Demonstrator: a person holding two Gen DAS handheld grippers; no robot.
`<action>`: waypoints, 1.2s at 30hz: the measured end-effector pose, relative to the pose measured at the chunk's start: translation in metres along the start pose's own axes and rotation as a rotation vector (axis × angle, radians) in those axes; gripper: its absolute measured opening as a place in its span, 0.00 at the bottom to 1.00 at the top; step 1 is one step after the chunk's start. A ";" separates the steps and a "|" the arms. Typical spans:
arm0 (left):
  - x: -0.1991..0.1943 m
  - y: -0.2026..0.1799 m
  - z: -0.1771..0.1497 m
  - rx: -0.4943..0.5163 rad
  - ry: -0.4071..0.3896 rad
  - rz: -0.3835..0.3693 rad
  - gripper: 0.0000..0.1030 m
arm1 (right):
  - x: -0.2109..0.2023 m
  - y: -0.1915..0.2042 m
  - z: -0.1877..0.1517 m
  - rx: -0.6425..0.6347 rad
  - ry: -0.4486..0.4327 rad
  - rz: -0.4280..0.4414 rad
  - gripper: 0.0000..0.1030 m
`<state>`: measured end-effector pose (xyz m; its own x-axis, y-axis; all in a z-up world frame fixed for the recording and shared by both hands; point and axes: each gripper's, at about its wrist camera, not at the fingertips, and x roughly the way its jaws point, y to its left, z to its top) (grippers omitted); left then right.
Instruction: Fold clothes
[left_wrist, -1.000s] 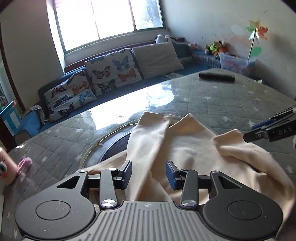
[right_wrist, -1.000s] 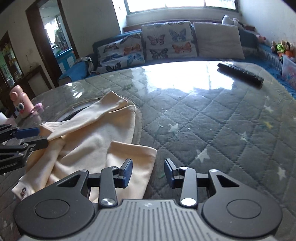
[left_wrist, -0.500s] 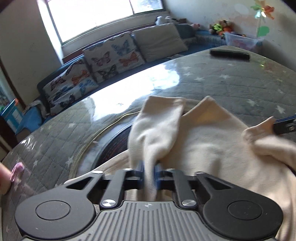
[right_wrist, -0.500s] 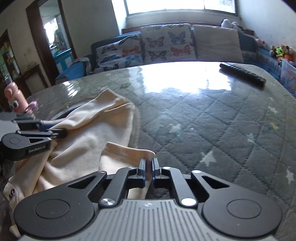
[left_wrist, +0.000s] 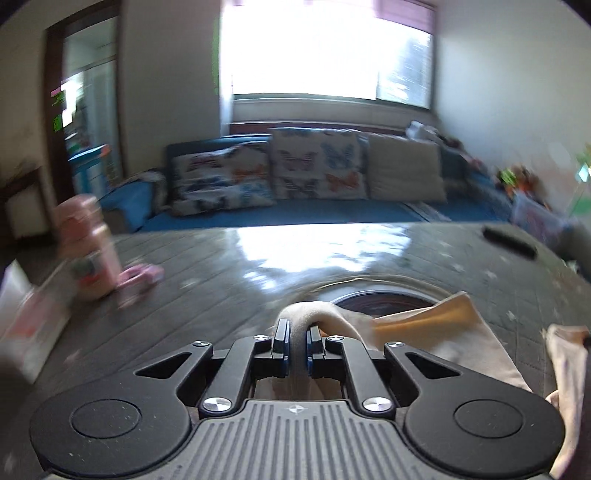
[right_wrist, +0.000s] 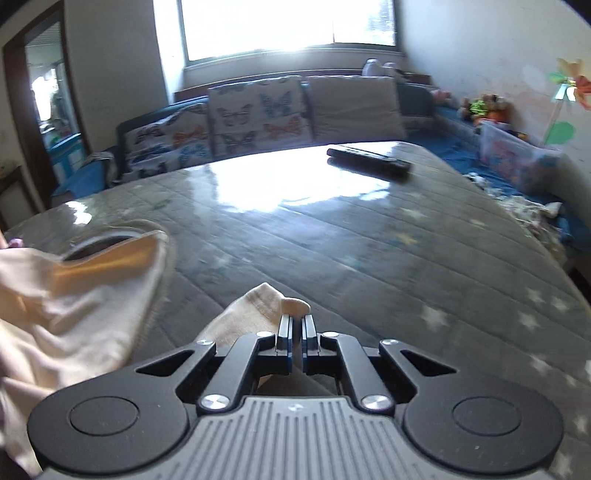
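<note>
A grey quilted desk (right_wrist: 369, 251) fills the room before me. My left claw (left_wrist: 297, 338) pinches a fold of the cream garment (left_wrist: 436, 332); my right claw (right_wrist: 296, 332) grips its cuff, the cloth draped between them, a remote (right_wrist: 369, 160) beyond.

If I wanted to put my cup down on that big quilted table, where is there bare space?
The widest bare stretch of the table lies between the cream garment and the black remote, running on to the right edge. The left side is crowded: a pink bottle and papers stand there, and the garment, pinched by both grippers, covers the near left.
</note>
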<state>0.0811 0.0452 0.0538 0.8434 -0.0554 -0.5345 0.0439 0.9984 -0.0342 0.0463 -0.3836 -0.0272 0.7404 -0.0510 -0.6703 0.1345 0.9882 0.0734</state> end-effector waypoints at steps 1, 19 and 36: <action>-0.009 0.010 -0.006 -0.024 0.004 0.016 0.09 | -0.003 -0.004 -0.003 0.002 -0.001 -0.015 0.04; -0.081 0.018 -0.086 0.066 0.127 -0.006 0.28 | -0.049 0.050 -0.019 -0.192 0.031 0.196 0.19; -0.070 -0.047 -0.122 0.277 0.208 -0.295 0.39 | -0.074 0.193 -0.087 -0.777 0.139 0.600 0.38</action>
<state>-0.0451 0.0011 -0.0099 0.6491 -0.3095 -0.6949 0.4316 0.9021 0.0013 -0.0399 -0.1760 -0.0279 0.4538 0.4570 -0.7650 -0.7433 0.6676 -0.0421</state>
